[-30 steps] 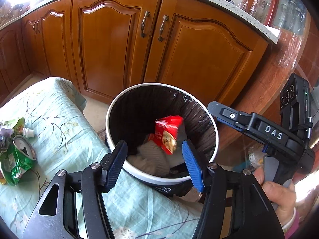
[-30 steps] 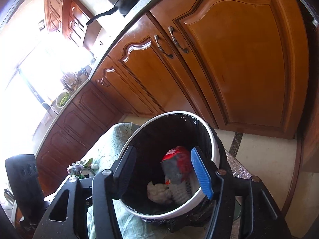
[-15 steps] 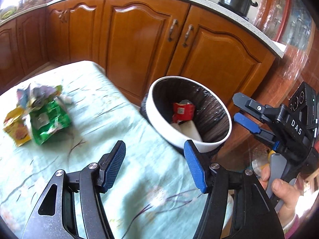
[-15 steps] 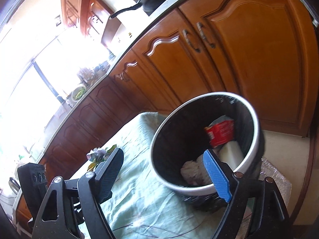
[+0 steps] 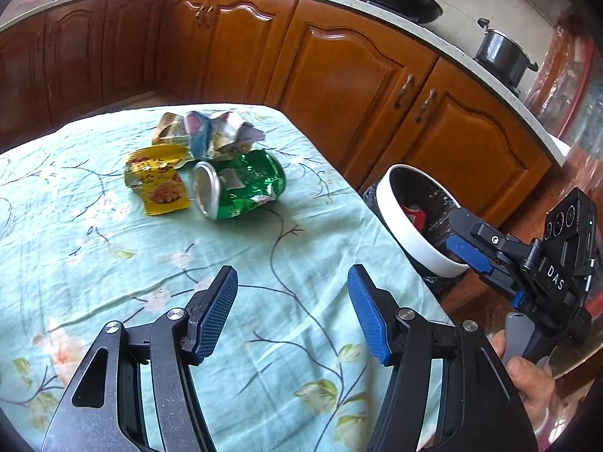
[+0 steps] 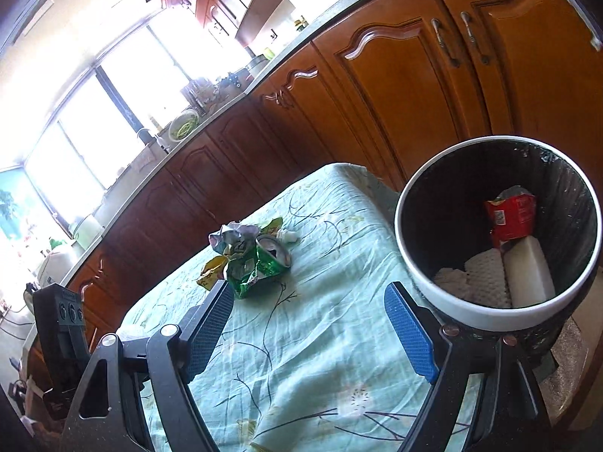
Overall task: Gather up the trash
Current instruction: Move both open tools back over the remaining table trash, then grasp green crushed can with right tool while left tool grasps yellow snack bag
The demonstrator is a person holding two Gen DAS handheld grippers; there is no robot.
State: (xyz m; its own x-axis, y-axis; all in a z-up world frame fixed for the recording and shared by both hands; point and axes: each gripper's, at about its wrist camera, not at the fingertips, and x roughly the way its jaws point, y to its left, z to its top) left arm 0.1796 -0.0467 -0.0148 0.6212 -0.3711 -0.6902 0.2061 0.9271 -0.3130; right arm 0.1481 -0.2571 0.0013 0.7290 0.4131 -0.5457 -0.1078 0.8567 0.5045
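A table draped in a pale mint cloth with a printed branch-and-blossom pattern fills most of both views, standing in front of brown wooden kitchen cabinets. Just past its far-right edge sits a round white-rimmed bin lined with a black plastic bag; inside lie a red snack wrapper, a white tube-shaped container and crumpled white paper towel.

The trash to be gathered sits in one loose heap near the far end of the cloth, well apart from both tools. Largest is a crushed green metal drink can, lying on its side with its silver top facing the left wrist camera and its wall badly dented. Touching its left side is a flat yellow foil snack packet, and behind both lies a crumpled grey-blue and white wrapper. A small white cap-like piece lies beside the heap; it is too small to identify surely.

The left gripper hovers over bare cloth, its blue-padded fingers spread wide with nothing between them. The right gripper, held near the bin, is likewise spread and empty.
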